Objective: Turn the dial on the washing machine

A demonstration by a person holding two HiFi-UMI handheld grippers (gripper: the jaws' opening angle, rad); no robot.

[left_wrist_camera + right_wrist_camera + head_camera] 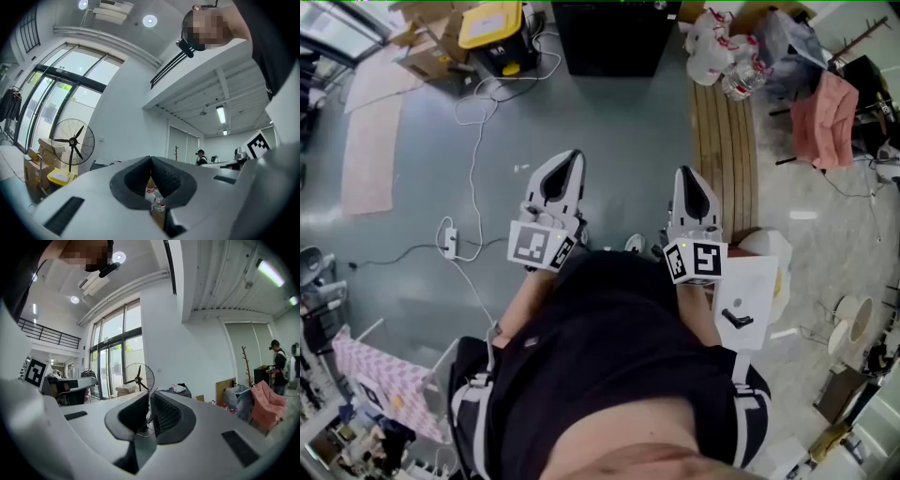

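No washing machine or dial shows clearly in any view. In the head view I hold both grippers close in front of my body, above a grey floor. My left gripper points forward with its jaws together and nothing between them; in its own view the black pads meet at the tip of the left gripper. The right gripper is likewise shut and empty, and the right gripper looks into the room. A white box-like thing with a black part on top stands by my right side.
A wooden slatted bench runs ahead on the right, with bags of bottles at its far end. A yellow-lidded box, a black cabinet, a floor cable with a power strip and a standing fan are around.
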